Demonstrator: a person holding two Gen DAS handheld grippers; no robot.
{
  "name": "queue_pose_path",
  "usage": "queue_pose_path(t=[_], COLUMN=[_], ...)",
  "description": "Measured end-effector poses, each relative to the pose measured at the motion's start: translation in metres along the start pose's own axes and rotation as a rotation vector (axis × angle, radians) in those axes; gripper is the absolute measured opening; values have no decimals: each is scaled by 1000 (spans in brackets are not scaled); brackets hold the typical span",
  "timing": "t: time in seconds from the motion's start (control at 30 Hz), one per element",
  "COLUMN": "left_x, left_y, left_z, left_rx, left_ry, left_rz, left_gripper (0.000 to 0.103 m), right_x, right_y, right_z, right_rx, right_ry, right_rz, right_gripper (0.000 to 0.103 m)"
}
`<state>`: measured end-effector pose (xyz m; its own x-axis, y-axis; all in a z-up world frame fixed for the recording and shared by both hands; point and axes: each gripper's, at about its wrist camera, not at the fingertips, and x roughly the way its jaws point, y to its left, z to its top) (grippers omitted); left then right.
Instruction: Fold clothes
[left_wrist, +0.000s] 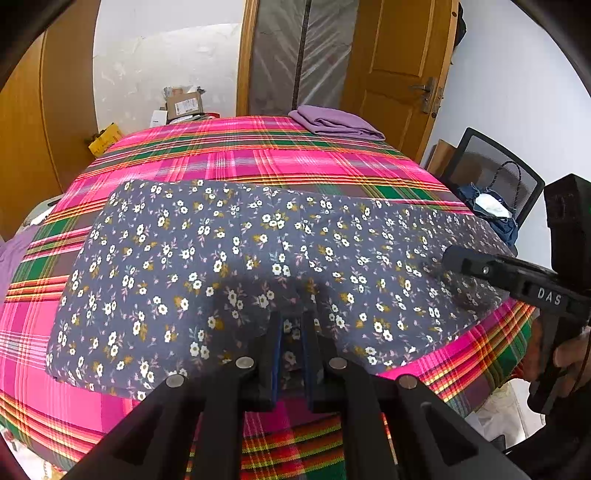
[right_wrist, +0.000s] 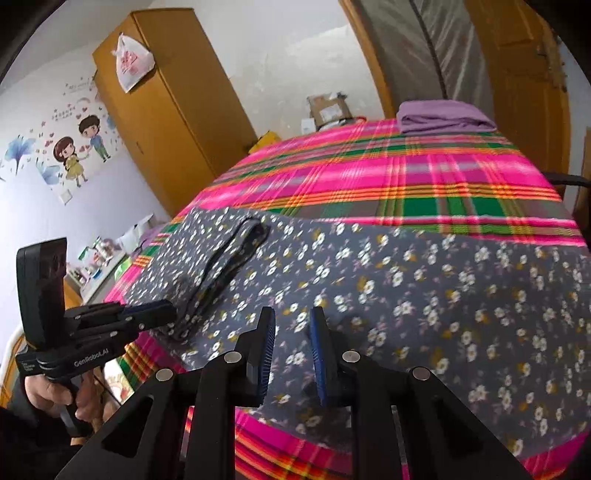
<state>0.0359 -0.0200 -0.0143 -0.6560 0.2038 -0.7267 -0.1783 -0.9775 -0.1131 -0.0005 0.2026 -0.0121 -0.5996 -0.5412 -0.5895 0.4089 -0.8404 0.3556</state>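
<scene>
1. Garment (left_wrist: 236, 266): a grey-blue floral piece lying flat across the near part of the bed (left_wrist: 258, 147), which wears a pink, green and orange plaid sheet.
2. By the look of it, thin printed cotton: light, limp, no stiffness of its own. It should drape from any pinch and slide easily on the sheet.
3. In the right wrist view its left end is already doubled over, showing stacked layered edges (right_wrist: 221, 266); the rest lies single and fairly smooth.
4. Left claw (left_wrist: 291, 354): narrow gap, with a raised pleat of the floral cloth between the blue pads at the near hem. It looks clenched on the fabric.
5. Right claw (right_wrist: 291, 354): jaws stand visibly apart above the cloth, a little fabric between them but the pads do not appear to press it; I judge it released.
6. Best hold is probably the near hem or a corner, both layers pinched together, since a mid-panel grab would only bunch it.
7. Risk: a pinch that catches one layer lets the fold skew.
8. Folded purple cloth (left_wrist: 336, 122) sits at the far corner, well apart.
</scene>
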Motion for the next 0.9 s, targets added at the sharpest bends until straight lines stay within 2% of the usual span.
queue_pose_path(t=[0.3,0.47,0.53,0.63,0.77,0.9], left_x=[1,-4,-9,-7,4,9], left_y=[-1,4,5,-2,-11,-21], left_z=[-3,2,7,11,12,16], left_rx=[15,-31,-52,-31,-15,4], left_ry=[-26,-21,-38,-42,-9,-5], left_rz=[-2,-25,-61,-63,-97,-133], left_gripper=[10,9,9,9,9,9], right_x=[-3,-17,-24,-33,-55,-88], right_y=[-12,-25,-32,-45,-69,-105], right_z=[2,2,-1,-6,-13,-19], right_rx=[47,56,66,84,129,231], right_ry=[-16,-43,-49,-54,-76,-121], right_rz=[-11,-75,-108,-149,-217,-278], right_gripper=[20,20,20,20,20,20])
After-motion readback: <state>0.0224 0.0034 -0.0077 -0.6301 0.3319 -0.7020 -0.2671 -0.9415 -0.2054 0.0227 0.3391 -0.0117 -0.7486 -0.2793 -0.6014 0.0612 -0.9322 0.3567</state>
